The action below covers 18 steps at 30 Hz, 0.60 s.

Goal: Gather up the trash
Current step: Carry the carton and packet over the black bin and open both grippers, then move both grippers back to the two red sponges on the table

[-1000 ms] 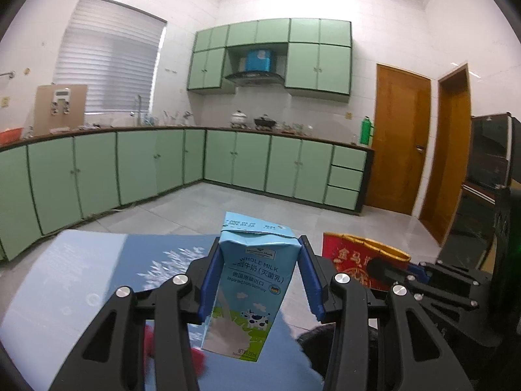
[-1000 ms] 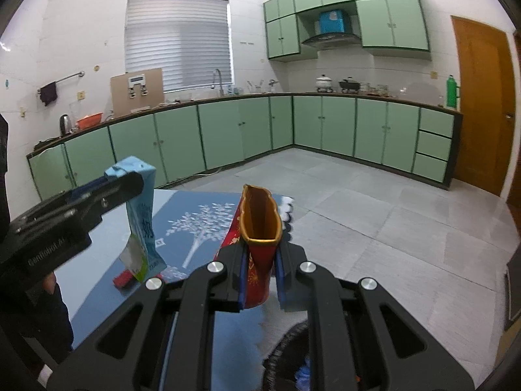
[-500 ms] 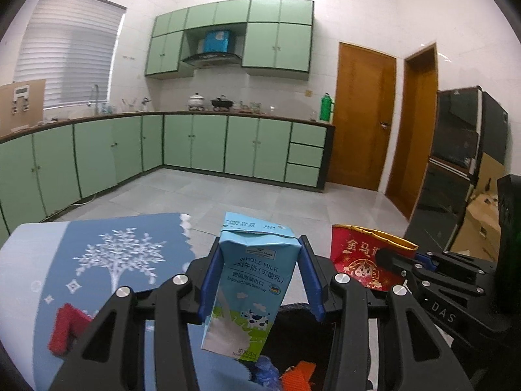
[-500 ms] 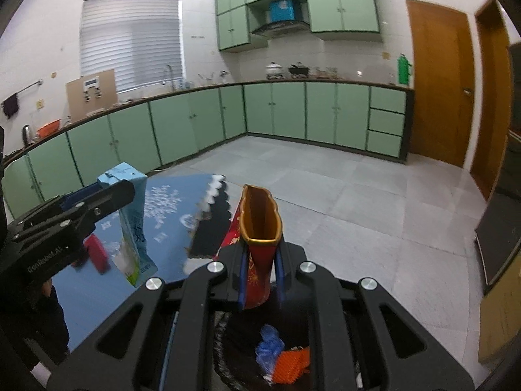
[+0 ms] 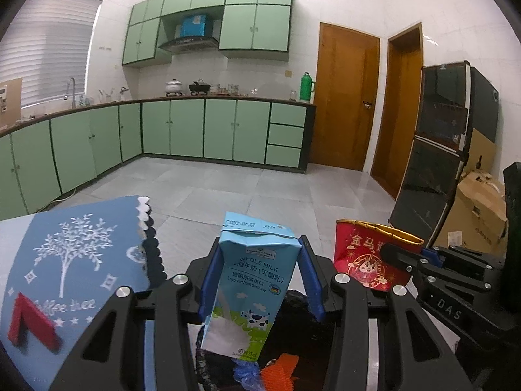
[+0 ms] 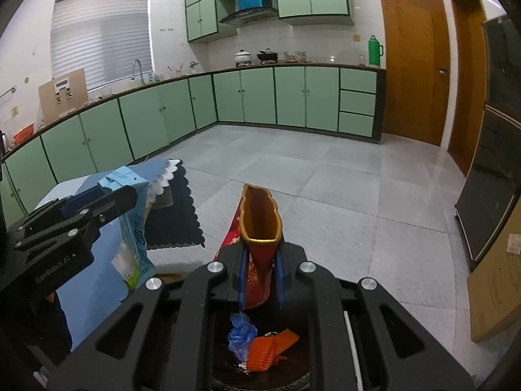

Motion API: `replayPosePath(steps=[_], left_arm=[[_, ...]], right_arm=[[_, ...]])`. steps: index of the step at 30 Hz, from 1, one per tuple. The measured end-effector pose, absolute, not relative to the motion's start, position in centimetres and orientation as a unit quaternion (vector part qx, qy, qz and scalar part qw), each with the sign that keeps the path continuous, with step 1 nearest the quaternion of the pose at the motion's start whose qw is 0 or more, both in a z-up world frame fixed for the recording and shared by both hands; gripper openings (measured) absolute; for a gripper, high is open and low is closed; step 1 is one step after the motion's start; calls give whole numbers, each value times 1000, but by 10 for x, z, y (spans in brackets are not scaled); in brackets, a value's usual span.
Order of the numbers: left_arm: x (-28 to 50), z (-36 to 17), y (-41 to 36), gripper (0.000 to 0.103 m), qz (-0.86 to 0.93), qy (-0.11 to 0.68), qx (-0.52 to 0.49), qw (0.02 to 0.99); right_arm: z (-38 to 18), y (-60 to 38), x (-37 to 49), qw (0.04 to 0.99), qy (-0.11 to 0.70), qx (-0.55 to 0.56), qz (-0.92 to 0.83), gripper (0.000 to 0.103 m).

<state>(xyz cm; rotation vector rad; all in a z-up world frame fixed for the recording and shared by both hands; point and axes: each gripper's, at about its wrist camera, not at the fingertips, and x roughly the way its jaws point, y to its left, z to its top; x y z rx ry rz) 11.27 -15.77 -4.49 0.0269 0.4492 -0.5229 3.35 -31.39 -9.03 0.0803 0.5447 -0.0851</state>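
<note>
Left gripper [image 5: 257, 280] remains clamped on the milk carton [image 5: 250, 290]; right gripper [image 6: 260, 277] remains clamped on the red-and-gold packet [image 6: 260, 224]. Both have shifted off the blue tablecloth [image 5: 65, 254] and now hang over the black trash bin [image 6: 293, 368], previously barely visible.

The left gripper [image 5: 257, 280] clamps a blue milk carton [image 5: 249, 290] above a dark bin [image 5: 302, 342]; the right gripper [image 5: 403, 260] holds a red packet [image 5: 361, 257] beside it.
</note>
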Motion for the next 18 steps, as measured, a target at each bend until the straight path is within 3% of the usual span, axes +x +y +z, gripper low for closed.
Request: replayPosePath(steps=[7,10,13,16,18], left_arm=[[121,-59,-176,46,-260,237,22,936],[123,-60,-178,57,-260,238,24,936],[123,-60,-173,65,-257,237,20,937],[126,-60,-171,65,-253,242,14,937],[126,-59,-168,68,-249,243,11,937]], right_arm=[[-106,-329,46,953,292,50,-64,22],[-114,-337,48,950,297,66,-70,29],[-117,-339,46,949,297,69,-79,45],[-117,-339,47,950,295,68,-81,59],[-116,-338,46,950,291,67,-89,76]])
